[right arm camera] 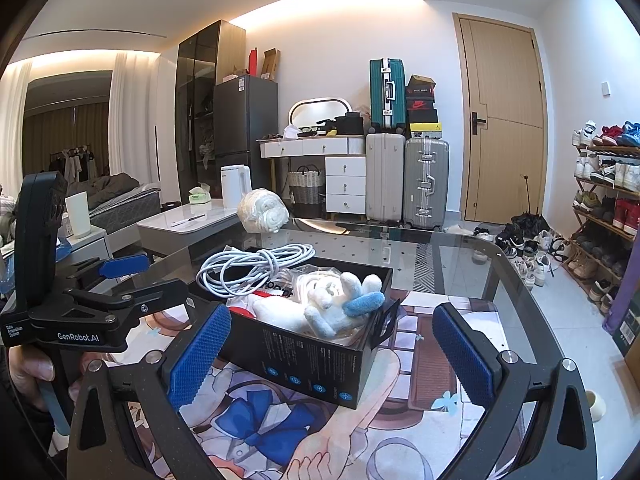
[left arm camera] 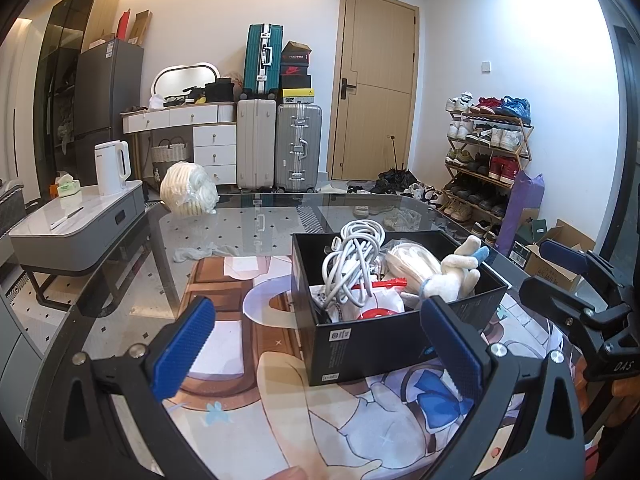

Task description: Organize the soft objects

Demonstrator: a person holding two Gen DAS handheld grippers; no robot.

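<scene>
A black box stands on the printed mat on the glass table. It holds a white-and-blue plush toy, a coil of white cable and bagged white items. My left gripper is open and empty just in front of the box. My right gripper is open and empty, with the box between its fingers' line of sight; the plush lies at the box's near end. A bagged white bundle sits at the table's far left edge. A pale cloth lies on the glass.
The other gripper shows at the right edge of the left wrist view and at the left of the right wrist view. A grey side table with a kettle stands left. A shoe rack and suitcases stand beyond.
</scene>
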